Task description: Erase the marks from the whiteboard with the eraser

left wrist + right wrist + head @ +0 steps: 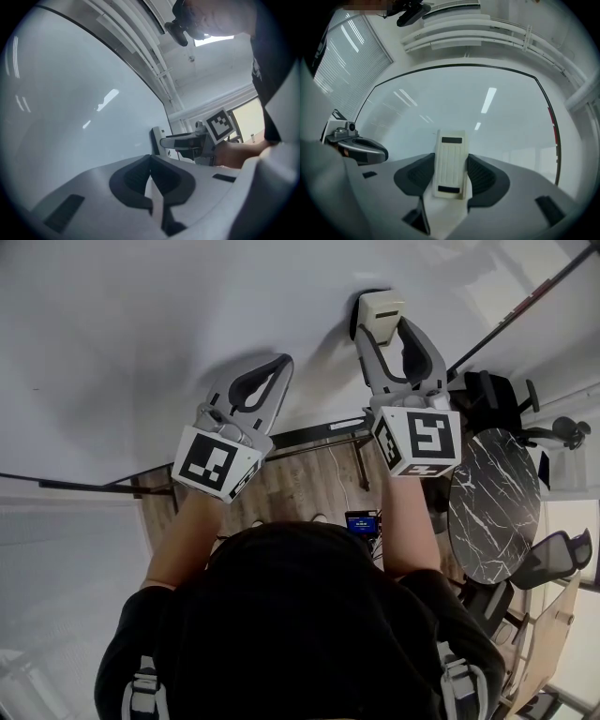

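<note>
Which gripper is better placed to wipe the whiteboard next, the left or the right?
The right gripper: its fingers hold the eraser at the whiteboard; the left gripper is shut and empty.

Below you lay a wood-plank floor (309,474), warm brown. Off to your right stood a round tabletop (495,502) of dark marble veined in white. Office chairs crowded round it: a black one (492,395) at its far edge and a grey-backed one (553,559) at its near side. A small device with a lit blue screen (362,521) sat on the floor. At the left of the right gripper view, slatted blinds (344,61) covered a window. White pipes (464,35) ran along the ceiling overhead, and a bright ceiling panel (213,41) glowed above you.
</note>
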